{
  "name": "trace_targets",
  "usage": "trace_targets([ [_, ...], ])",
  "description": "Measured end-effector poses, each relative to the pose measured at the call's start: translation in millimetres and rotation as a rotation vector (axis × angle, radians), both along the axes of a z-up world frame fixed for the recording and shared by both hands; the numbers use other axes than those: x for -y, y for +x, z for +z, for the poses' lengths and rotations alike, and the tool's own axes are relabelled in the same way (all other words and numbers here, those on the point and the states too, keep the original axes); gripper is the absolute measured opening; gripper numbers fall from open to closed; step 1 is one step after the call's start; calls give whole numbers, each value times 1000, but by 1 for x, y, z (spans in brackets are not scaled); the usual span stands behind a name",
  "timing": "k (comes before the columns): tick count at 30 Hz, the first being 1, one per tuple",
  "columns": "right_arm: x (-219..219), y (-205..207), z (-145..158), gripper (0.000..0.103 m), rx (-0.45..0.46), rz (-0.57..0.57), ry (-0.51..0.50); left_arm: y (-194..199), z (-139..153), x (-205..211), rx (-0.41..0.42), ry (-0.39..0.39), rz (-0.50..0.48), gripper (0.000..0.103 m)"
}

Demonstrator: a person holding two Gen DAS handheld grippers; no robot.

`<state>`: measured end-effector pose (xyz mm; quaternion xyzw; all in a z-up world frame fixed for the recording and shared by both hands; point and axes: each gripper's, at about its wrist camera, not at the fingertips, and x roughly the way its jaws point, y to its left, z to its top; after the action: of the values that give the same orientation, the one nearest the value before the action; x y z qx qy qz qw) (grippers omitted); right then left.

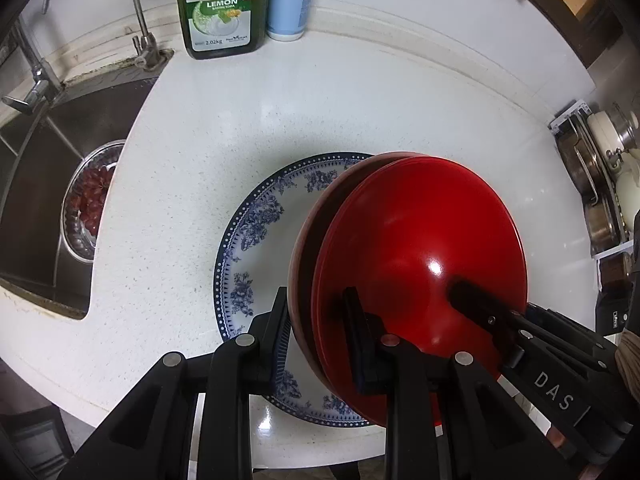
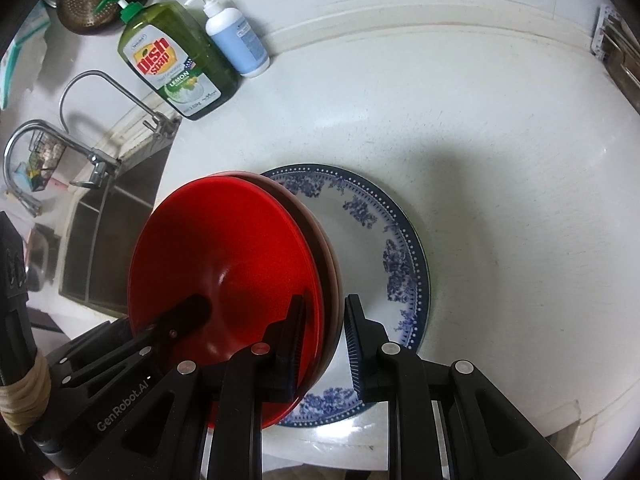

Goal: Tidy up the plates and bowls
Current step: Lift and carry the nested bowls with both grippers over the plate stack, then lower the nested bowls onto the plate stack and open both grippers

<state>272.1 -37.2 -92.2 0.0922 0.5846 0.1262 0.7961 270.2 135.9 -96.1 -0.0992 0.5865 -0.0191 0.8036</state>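
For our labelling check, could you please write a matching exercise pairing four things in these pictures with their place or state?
Things:
1. red bowl
2. blue-patterned plate
3. dish soap bottle
4. metal dish of red fruit

Places or states:
A. in the sink
B. flat on the counter
C. standing by the back wall
D. gripped at its rim by both hand-held grippers

Pairs: 1-D, 2-B, 3-C, 4-A

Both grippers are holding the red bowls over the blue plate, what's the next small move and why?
Probably lower them straight down. The left gripper and right gripper clamp opposite rims of the stacked red bowls, which sit above the blue plate, not yet resting on it.
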Motion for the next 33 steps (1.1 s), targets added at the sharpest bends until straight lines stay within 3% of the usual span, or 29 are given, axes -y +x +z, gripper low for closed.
trace_targets([
  [21, -6, 8, -16, 22, -31, -18, -32, 9, -15, 2, -20, -14, -38, 27],
  [28, -8, 6, -12, 24, 10, 6, -50, 8, -7, 0, 32, 30, -63, 50],
  [30, -8, 5, -7, 39, 37, 18, -69, 4, 1, -2, 61, 44, -62, 59],
  [33, -6, -3, 7, 47, 110, 11, -90, -10, 20, -4, 149, 79, -54, 70],
])
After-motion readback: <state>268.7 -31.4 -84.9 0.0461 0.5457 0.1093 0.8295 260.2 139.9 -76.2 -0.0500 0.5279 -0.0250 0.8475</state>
